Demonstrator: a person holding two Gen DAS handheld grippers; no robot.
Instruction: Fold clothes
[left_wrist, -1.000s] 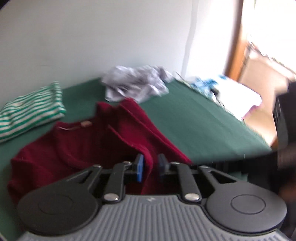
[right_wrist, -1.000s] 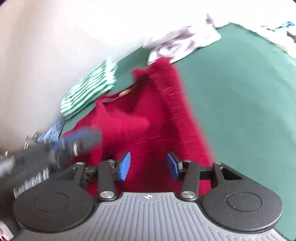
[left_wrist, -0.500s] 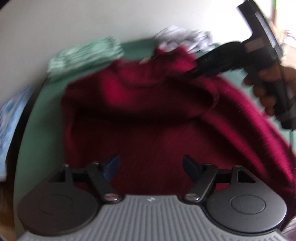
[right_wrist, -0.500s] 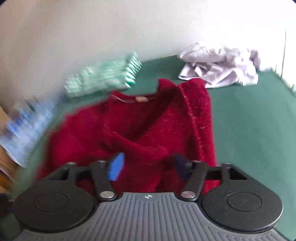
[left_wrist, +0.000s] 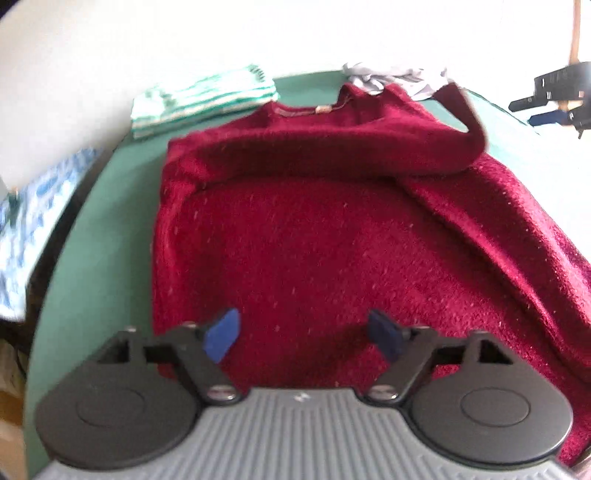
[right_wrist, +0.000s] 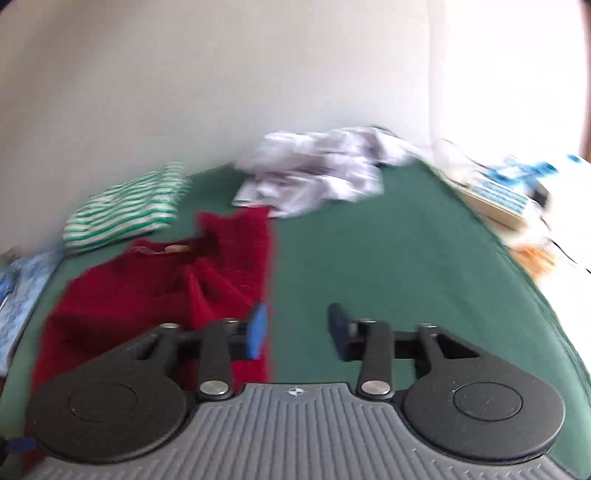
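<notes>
At far left of the left wrist view, a folded striped garment (left_wrist: 203, 96) rests on the green table (left_wrist: 103, 229). Centre frame, the red sweater (left_wrist: 332, 236) lies spread, one sleeve across its chest. Low down, the left gripper (left_wrist: 304, 334) hovers with jaws released, holding nothing. The right gripper (right_wrist: 297, 330), jaws opening and empty, sits beside the sweater's edge. A neat fold probably means pinching the hem evenly.

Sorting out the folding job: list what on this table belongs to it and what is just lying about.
In the job:
red sweater, spread on the green table
left gripper, jaws open above it
right gripper, jaws opening, nothing between them

Lying about:
striped folded garment
crumpled white clothing
blue-patterned cloth
</notes>
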